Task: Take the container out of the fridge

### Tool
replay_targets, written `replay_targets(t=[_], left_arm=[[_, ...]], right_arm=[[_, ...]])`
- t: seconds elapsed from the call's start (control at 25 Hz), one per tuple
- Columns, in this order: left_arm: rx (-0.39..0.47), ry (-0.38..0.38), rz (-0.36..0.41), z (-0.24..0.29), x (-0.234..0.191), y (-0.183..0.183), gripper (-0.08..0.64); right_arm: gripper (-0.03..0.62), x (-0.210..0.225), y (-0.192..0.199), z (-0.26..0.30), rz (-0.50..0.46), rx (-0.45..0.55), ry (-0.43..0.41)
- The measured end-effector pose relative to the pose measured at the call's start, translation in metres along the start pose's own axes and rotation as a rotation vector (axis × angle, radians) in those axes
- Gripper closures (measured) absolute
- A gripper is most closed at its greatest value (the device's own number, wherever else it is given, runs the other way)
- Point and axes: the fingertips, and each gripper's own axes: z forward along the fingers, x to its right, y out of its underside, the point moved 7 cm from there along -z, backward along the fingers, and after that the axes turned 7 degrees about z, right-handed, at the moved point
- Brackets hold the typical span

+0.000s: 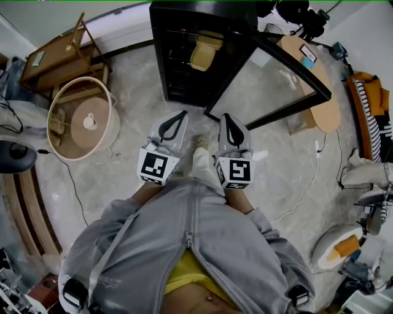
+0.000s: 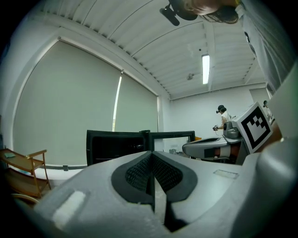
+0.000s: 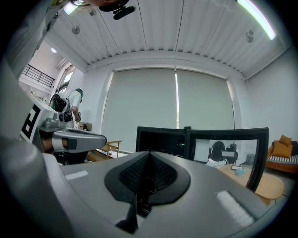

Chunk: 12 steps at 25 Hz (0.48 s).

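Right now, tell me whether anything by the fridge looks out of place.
Nothing spilled or damaged. The fridge has its glass door wide open, the yellow container sits inside, and a white cable trails loose across the floor.

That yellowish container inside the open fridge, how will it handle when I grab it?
The container looks like a moulded, boxy tub, so it is probably stiff, not floppy. Its smooth-looking sides may be slippery when pinched. Its contents can't be seen from outside the fridge, so its weight is a guess. Lift gently at first.
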Motion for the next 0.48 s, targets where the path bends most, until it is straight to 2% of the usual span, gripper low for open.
replay_targets(t=[0.32, 0.48], left_arm=[[-0.012, -0.032, -0.016, 0.098, -0.023, 0.007, 0.554], [-0.030, -0.061, -0.028, 0.130, -0.032, 0.008, 0.554]], right_arm=[[0.592, 0.069, 0.004, 0.093, -0.050, -0.045, -0.079], [0.592, 0.094, 0.009, 0.125, -0.039, -0.073, -0.122]])
